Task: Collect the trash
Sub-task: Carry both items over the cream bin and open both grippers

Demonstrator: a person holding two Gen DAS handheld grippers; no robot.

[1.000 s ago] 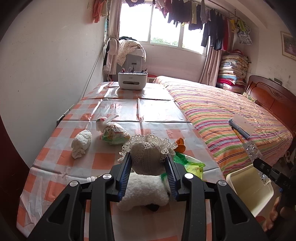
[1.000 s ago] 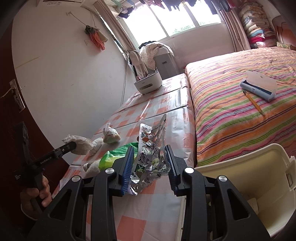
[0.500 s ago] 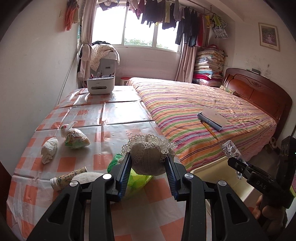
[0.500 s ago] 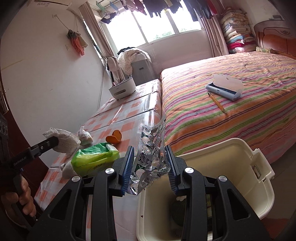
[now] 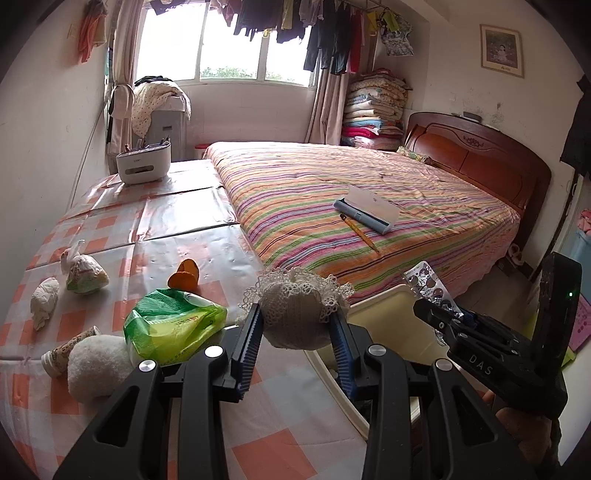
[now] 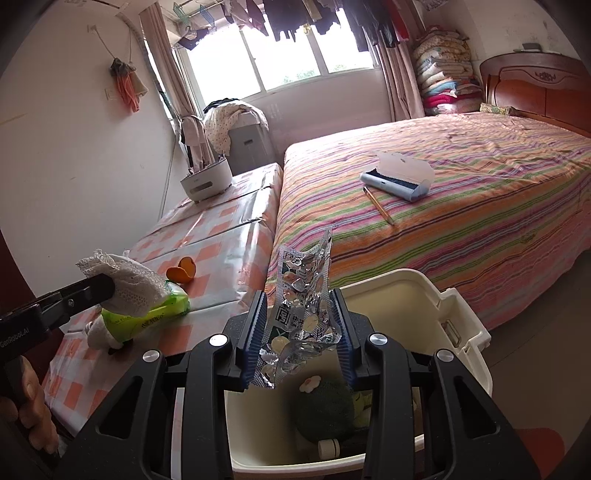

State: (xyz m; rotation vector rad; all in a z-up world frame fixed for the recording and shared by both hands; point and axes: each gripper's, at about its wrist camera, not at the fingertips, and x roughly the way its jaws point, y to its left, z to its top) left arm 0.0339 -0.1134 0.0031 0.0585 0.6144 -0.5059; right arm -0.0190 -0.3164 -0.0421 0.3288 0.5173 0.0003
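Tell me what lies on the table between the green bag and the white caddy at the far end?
Only the orange peel lies between green bag and caddy; the rest is bare tablecloth, as the left wrist view shows.

Bin [image 6: 436, 295] mouth open from above, bed [image 6: 461, 192] edge close behind, table [image 6: 221, 236] edge beside it

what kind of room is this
A lived-in bedroom, most likely in a home. A bed with a striped cover and carved wooden headboard fills the right side, folded quilts are stacked in the corner, and laundry hangs drying across the window.
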